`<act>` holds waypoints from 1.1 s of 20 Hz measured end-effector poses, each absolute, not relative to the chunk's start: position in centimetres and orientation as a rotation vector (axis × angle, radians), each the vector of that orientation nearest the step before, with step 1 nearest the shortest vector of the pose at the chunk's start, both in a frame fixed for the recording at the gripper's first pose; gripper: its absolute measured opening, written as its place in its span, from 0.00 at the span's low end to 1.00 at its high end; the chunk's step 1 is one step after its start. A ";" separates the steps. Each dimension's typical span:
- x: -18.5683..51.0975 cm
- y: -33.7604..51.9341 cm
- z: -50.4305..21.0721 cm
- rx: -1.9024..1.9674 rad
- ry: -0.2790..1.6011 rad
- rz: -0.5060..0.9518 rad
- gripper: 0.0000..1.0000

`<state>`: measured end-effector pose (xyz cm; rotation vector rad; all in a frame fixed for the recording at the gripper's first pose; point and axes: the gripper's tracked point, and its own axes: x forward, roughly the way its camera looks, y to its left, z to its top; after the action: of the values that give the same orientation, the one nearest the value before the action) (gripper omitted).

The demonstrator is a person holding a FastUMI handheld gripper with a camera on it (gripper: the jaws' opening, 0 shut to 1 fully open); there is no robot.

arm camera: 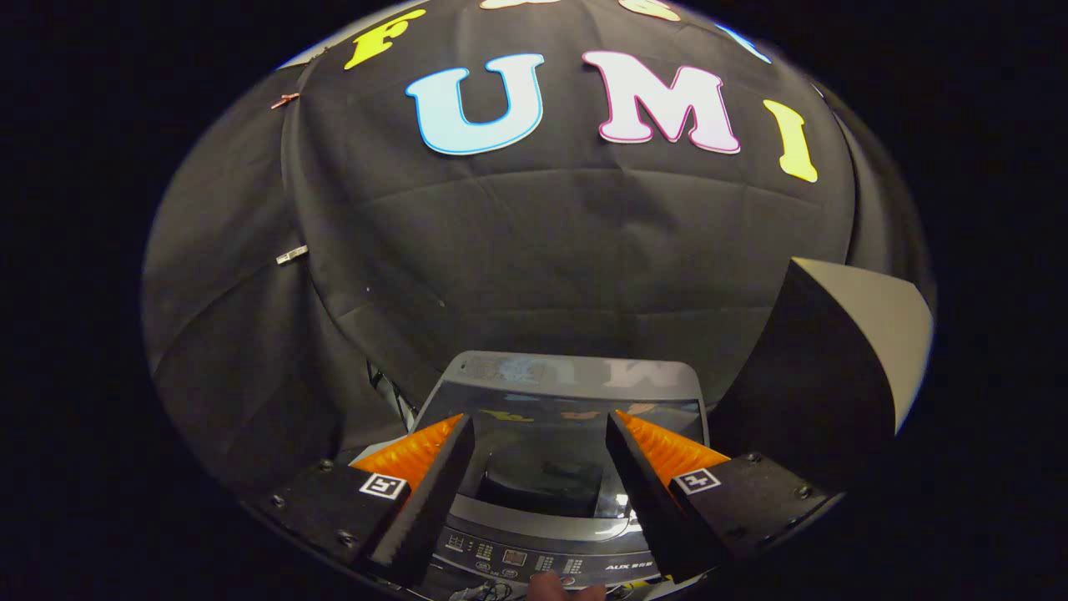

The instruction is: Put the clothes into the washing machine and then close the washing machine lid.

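Observation:
A grey top-loading washing machine [567, 371] stands below me against the booth's wall. Its dark glass lid [576, 438] lies flat over the tub and mirrors the wall. Through the glass I see a dark opening [538, 488]; what lies inside is too dim to tell. The control panel [534, 555] runs along the machine's near edge. My gripper [538, 421] hangs above the machine, open, with nothing between its fingers. The lid shows in the gap between them.
Part of a hand [567, 589] shows at the near edge of the control panel, with some cables [480, 591] beside it. A tall dark block with a pale top [868, 325] stands right of the machine. Black cloth hangs behind and to the left.

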<state>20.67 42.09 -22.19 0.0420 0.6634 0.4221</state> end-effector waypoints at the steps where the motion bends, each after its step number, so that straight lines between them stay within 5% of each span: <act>1: 20.5 42.1 -21.3 0.057 0.639 0.425 1.00; 12: 18.7 37.8 -7.7 0.061 0.183 0.402 0.99; 22: 13.4 29.2 -4.2 0.025 0.117 0.410 0.99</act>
<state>13.37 29.19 -4.23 0.0251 0.1175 0.4097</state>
